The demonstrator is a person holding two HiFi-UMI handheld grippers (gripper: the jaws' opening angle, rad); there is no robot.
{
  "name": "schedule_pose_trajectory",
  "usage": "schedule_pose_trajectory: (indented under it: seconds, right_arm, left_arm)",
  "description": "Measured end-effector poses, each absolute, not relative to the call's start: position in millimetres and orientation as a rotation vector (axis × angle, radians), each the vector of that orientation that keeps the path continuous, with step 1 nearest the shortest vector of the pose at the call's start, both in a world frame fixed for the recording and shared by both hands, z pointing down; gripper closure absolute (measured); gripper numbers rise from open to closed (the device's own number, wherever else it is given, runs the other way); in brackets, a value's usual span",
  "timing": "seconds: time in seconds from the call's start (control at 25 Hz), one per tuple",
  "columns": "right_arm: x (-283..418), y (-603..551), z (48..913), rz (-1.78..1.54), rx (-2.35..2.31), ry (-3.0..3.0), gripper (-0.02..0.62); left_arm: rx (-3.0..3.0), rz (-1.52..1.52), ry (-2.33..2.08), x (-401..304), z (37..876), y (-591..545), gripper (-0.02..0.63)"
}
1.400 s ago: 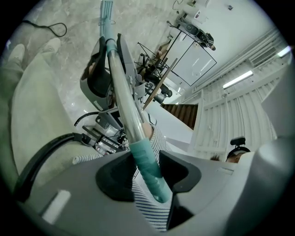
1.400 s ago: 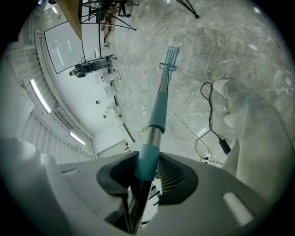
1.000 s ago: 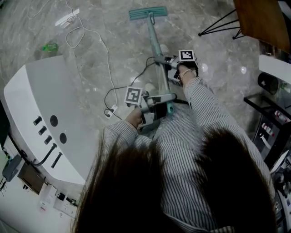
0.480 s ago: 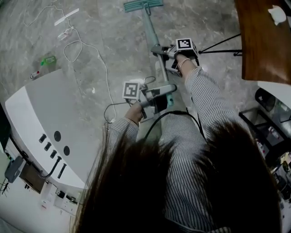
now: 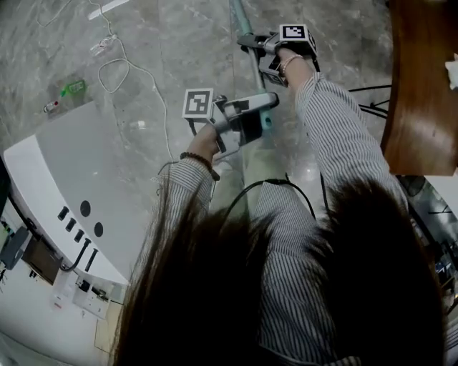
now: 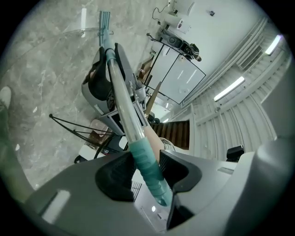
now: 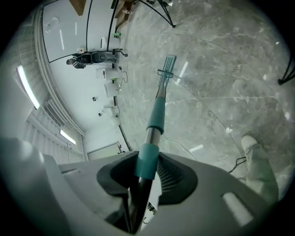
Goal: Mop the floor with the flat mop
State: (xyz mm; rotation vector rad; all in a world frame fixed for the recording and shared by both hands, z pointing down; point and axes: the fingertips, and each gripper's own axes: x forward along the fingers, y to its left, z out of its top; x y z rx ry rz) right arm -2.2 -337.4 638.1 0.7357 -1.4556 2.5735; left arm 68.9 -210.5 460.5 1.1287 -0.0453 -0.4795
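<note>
As both grip the flat mop [image 7: 156, 115] — left tongs [image 6: 145, 168]: handle end | right tongs [image 7: 146, 173]: teal collar

Head view: the teal-and-silver flat mop pole [image 5: 240, 18] runs off the top edge; long dark hair [image 5: 215, 300] hides the lower floor [image 5: 172, 50].

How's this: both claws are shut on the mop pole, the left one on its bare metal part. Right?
Not quite. The left claw is shut on the teal grip at the end of the pole, not on bare metal; the left gripper view shows it. The right claw is shut on the pole too.
</note>
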Motion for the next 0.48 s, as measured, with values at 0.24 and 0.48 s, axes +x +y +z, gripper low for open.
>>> schedule_pose_trajectory:
  seconds: [0.24, 0.48]
  right_arm:
    - [-6, -360, 640, 2.534, 0.727, -1.482, 0.479]
    - [2, -347, 651, 2.533, 0.751, -1.454, 0.483]
  left_arm:
    - [1.139, -0.517, -0.059, 67, 466, -232, 0.437]
    - [1.133, -0.477, -0.075, 74, 473, -218, 0.44]
